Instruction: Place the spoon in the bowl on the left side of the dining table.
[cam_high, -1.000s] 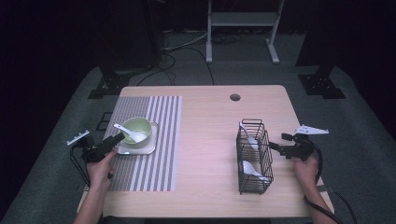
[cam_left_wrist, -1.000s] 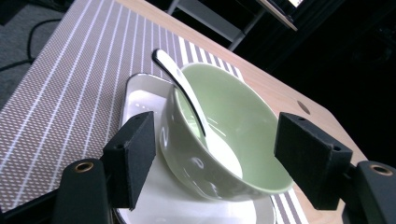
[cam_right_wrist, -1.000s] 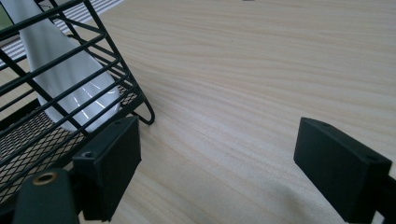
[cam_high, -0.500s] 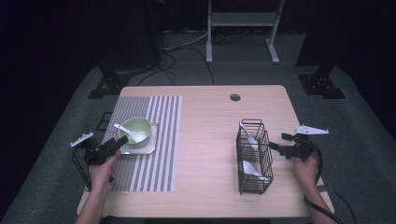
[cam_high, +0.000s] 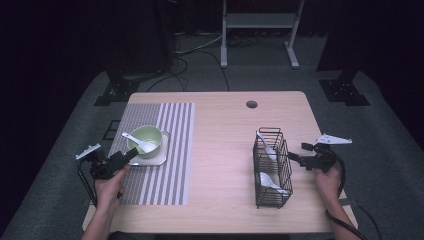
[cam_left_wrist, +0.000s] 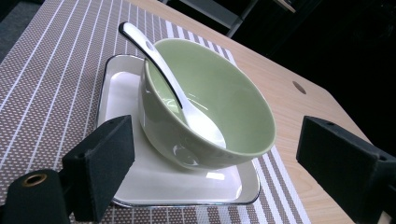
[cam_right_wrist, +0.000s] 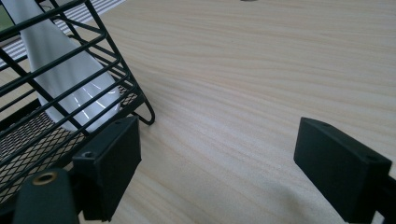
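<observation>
A pale green bowl (cam_high: 145, 139) (cam_left_wrist: 219, 107) stands on a white square plate (cam_high: 156, 159) (cam_left_wrist: 140, 182) on the striped placemat (cam_high: 165, 150). A white spoon (cam_high: 139, 141) (cam_left_wrist: 182, 100) rests in the bowl, handle up to the left. My left gripper (cam_high: 128, 155) (cam_left_wrist: 224, 177) is open just in front of the plate, jaws on either side of the bowl's near edge. A black wire basket (cam_high: 271, 167) (cam_right_wrist: 51, 93) holds two white spoons (cam_high: 267, 150) (cam_right_wrist: 65, 74). My right gripper (cam_high: 297, 156) (cam_right_wrist: 219, 177) is open beside the basket's right side, nothing between its jaws.
The wooden table (cam_high: 220, 150) has a round hole (cam_high: 251, 104) near its far edge. Bare wood lies between the placemat and the basket. A metal stand (cam_high: 260, 25) and dark equipment bases stand on the floor beyond the table.
My left gripper has drawn back slightly toward the table's left edge. The right gripper has stayed by the basket.
</observation>
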